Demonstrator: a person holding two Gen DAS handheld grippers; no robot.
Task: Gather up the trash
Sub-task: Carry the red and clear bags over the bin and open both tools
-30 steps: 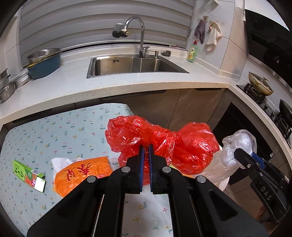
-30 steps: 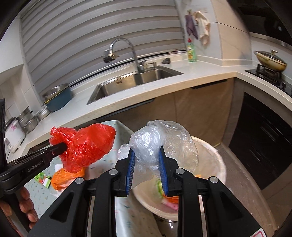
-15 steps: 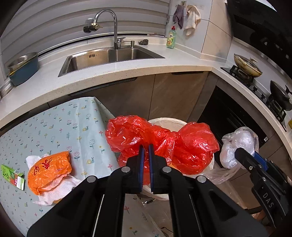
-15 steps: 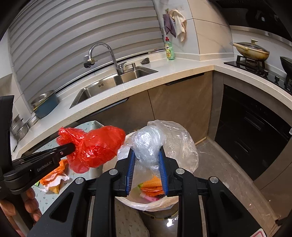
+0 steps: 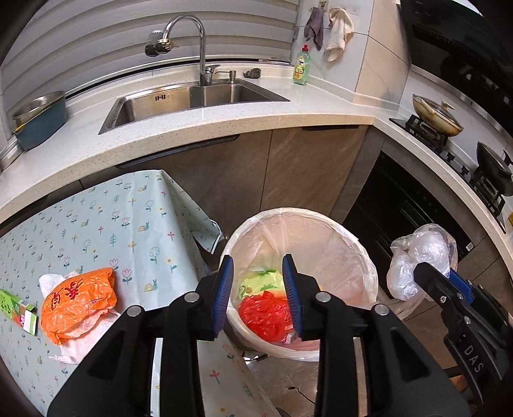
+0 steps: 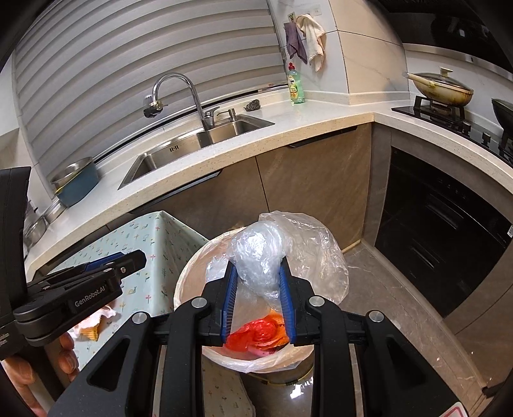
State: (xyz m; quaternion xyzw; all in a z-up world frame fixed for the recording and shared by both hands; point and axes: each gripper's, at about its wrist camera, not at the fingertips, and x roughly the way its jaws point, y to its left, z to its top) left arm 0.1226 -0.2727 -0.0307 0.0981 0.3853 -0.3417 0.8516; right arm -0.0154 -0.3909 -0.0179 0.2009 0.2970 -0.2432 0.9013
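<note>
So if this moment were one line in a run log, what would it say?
left gripper: jaws just opened, empty | red bag: in bin | right gripper: shut on clear bag, over bin

Place: a home kitchen.
Sink: a steel sink [image 5: 192, 99] with a curved tap [image 5: 189, 41] set in a pale stone counter [image 5: 320, 112].
Cooking: a lidded pan [image 5: 436, 117] on a gas hob [image 5: 449, 144].
Cleaning: a dish-soap bottle [image 5: 301, 65] and hanging cloths [image 5: 336, 29].
Waste: a lined trash bin [image 5: 320, 237] beside a flower-patterned tablecloth [image 5: 112, 224].
</note>
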